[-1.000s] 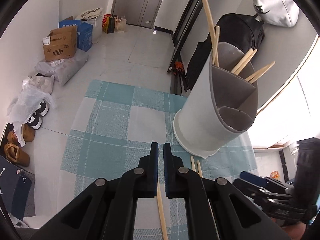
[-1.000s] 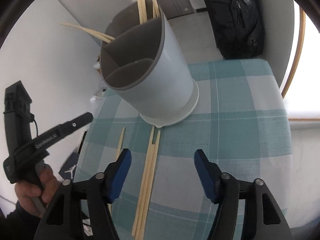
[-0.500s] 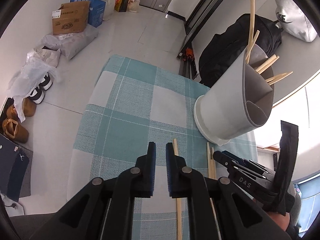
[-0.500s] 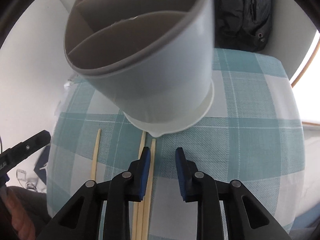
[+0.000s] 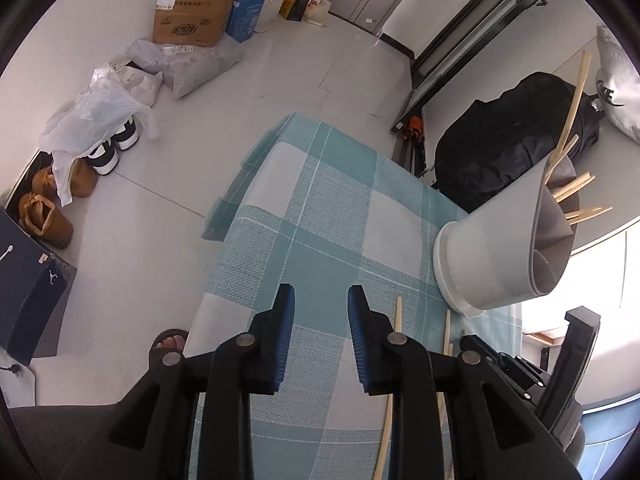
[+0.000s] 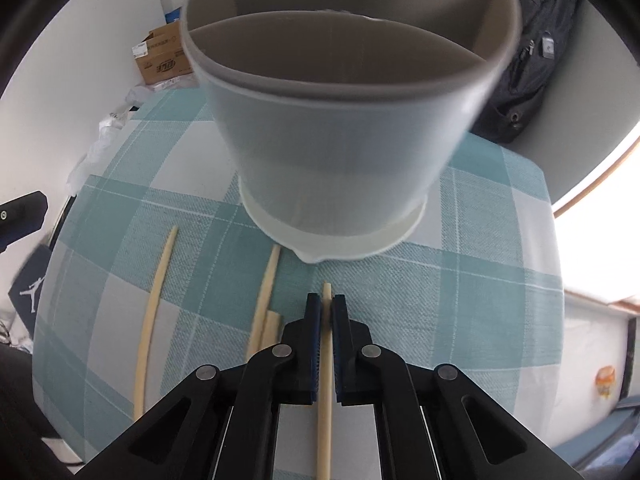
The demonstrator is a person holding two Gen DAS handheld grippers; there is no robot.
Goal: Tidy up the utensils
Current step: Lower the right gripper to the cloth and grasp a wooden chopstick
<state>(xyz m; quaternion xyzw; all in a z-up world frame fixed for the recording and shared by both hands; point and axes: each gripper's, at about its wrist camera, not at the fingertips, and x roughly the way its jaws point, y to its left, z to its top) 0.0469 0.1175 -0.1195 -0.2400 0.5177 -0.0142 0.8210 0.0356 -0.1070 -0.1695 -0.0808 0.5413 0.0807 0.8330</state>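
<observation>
Two changes since a second ago: the right tongs [image 6: 326, 300], then spread wide above the counter, have closed onto one pale wooden chopstick [image 6: 325, 380]; the left tongs [image 5: 320, 296], then pinched shut, are opening with nothing between them. One chopstick is therefore secured for transfer; the left side is probably preparing its own pick.

The divided grey plastic utensil holder [image 6: 340, 128] stands directly ahead of the held chopstick's tip, so lift before advancing. Three loose chopsticks [image 6: 154, 304] lie leftward on the teal checked tablecloth [image 6: 480, 280]; the counter is bare to the right.
</observation>
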